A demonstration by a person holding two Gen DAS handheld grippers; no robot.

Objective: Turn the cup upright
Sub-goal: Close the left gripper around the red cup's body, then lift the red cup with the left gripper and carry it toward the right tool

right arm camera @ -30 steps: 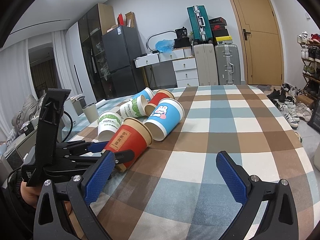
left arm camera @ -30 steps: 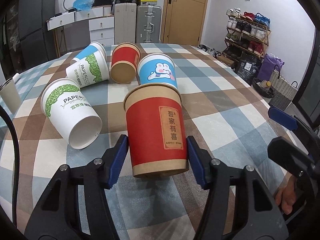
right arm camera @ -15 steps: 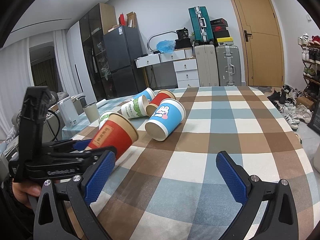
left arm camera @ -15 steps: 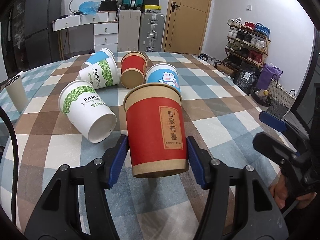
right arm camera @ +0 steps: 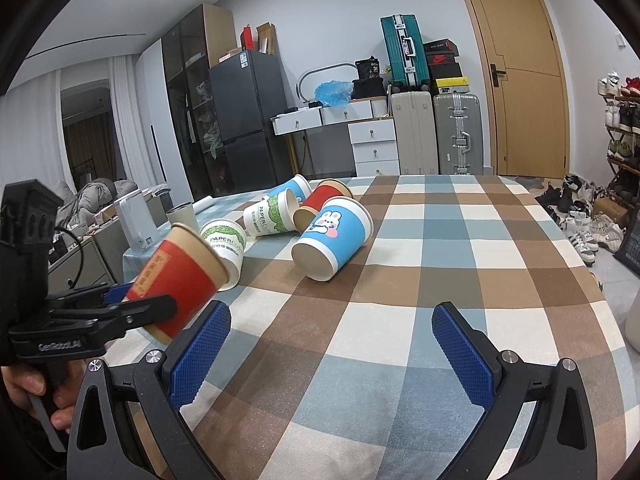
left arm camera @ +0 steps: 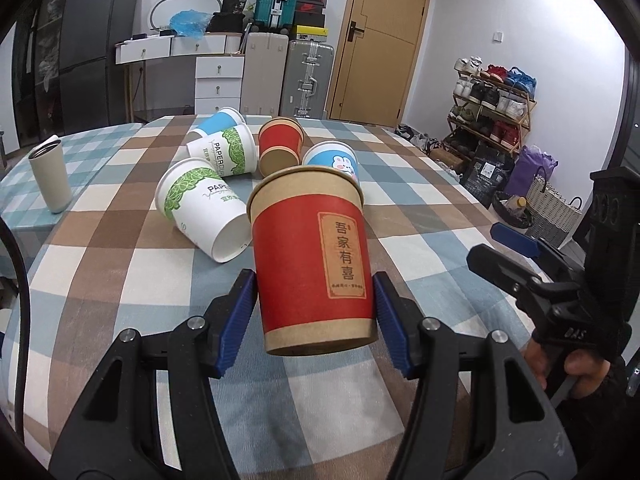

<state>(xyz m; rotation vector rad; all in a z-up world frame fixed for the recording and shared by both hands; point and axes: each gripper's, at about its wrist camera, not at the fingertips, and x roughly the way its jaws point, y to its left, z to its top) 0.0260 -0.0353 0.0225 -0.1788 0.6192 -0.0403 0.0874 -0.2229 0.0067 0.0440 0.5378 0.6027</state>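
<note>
One red-and-kraft paper cup [left arm camera: 310, 258] clamped in your left gripper [left arm camera: 312, 312], tilted, off the checked tablecloth [right arm camera: 440, 280] | right gripper [right arm camera: 332, 344] wide apart (nothing between its pads) | five cups lying down

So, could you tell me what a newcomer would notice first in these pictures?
The red cup stands out, clamped between the left gripper's blue jaws and lifted tilted above the checked tablecloth. Behind it lie five toppled paper cups, the blue rabbit cup nearest. The right gripper hangs open, holding nothing.

The held cup [left arm camera: 310, 258] is red with tan bands. At 11 o'clock a white cup [left arm camera: 202, 210] has green leaves. The tablecloth [left arm camera: 420, 216] is checked brown, blue and white.
</note>
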